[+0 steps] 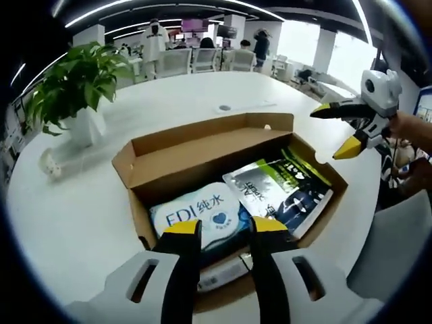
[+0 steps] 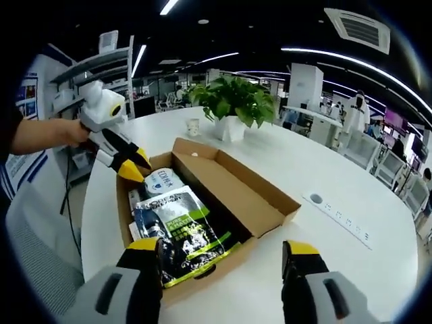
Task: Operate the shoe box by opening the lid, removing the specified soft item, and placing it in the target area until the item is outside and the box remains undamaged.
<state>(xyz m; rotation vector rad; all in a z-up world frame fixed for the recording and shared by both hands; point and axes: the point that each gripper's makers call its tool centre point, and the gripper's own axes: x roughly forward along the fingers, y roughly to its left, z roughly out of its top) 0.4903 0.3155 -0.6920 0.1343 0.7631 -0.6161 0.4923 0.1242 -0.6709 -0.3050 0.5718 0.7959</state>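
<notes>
Brown cardboard shoe box (image 1: pixel 202 145) sits open on the white desk (image 1: pixel 81 209), lid folded back. Inside lie a blue-and-white soft pack (image 1: pixel 202 216) and a green-and-black pouch (image 2: pixel 181 233), side by side. The left claw (image 1: pixel 226 233) hovers over the blue pack, jaws apart; the right claw (image 2: pixel 223 260) is spread wide beside the box. A potted plant (image 2: pixel 233 101) stands near the desk's far edge.

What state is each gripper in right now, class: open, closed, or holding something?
Left gripper: open, holding nothing, above the blue-and-white pack in the shoe box.
Right gripper: open, holding nothing, beside the box.
</notes>
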